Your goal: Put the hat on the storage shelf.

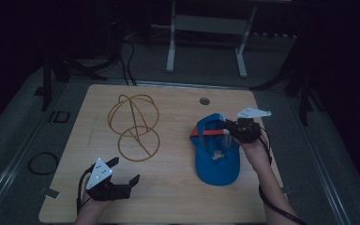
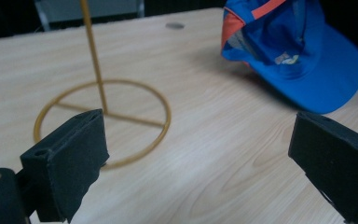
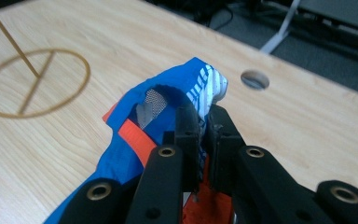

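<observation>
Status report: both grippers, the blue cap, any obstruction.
Right gripper shut on blue fabric cap, rear edge raised. Left gripper open, nothing between jaws. Gold wire stand apart from cap, no obstruction.

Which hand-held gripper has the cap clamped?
The right hand-held gripper: its jaws are shut on the back edge of the blue cap. The left hand-held gripper sits open with nothing between its jaws.
</observation>
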{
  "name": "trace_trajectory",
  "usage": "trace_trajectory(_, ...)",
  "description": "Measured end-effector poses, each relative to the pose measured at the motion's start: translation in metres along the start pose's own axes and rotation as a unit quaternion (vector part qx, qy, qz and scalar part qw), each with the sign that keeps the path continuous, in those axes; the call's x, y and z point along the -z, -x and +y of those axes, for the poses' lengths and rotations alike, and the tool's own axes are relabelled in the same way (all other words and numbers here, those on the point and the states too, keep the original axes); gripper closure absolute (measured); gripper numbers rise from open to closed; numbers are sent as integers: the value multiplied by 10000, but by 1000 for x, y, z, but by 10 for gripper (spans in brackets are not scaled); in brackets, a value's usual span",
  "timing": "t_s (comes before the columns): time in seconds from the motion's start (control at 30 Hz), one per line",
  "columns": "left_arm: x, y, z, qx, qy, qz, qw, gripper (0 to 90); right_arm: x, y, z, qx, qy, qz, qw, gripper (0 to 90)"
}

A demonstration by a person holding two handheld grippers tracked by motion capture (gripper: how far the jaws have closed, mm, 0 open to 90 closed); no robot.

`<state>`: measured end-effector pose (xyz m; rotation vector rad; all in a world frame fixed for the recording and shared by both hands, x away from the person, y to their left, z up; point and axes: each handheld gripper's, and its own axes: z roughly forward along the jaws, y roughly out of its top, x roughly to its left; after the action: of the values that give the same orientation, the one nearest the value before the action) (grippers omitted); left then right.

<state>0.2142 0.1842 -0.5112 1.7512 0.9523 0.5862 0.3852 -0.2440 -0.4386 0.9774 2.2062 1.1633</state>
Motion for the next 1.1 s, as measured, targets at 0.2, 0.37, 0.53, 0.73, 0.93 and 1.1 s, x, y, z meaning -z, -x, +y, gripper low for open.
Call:
trace_trajectory(0.2, -3, 6, 32, -354, 48, -151, 9992, 48, 28, -4, 17, 118, 414, 21, 9991, 846)
trace_trajectory(0.37, -10, 12, 58, -396, 123, -291, 9987, 48, 46, -9, 28, 190, 661, 6, 9976, 846)
trace_trajectory(0.53, -19, 22, 84, -541, 161, -470, 9973, 48, 61, -13, 35, 424, 763, -188, 9960, 846)
trace_trajectory(0.73, -33, 33, 115, -768, 184, -526, 9955, 48, 77, -16, 41, 463, 908, -115, 9947, 846)
trace_trajectory(0.93, -48, 43, 144, -883, 198, -609, 9940, 48, 90, -22, 45, 494, 1050, -1, 9932, 846)
trace_trajectory(1.1, -63, 53, 162, -829, 200, -794, 9932, 48, 96, -32, 47, 615, 1134, 71, 9916, 846)
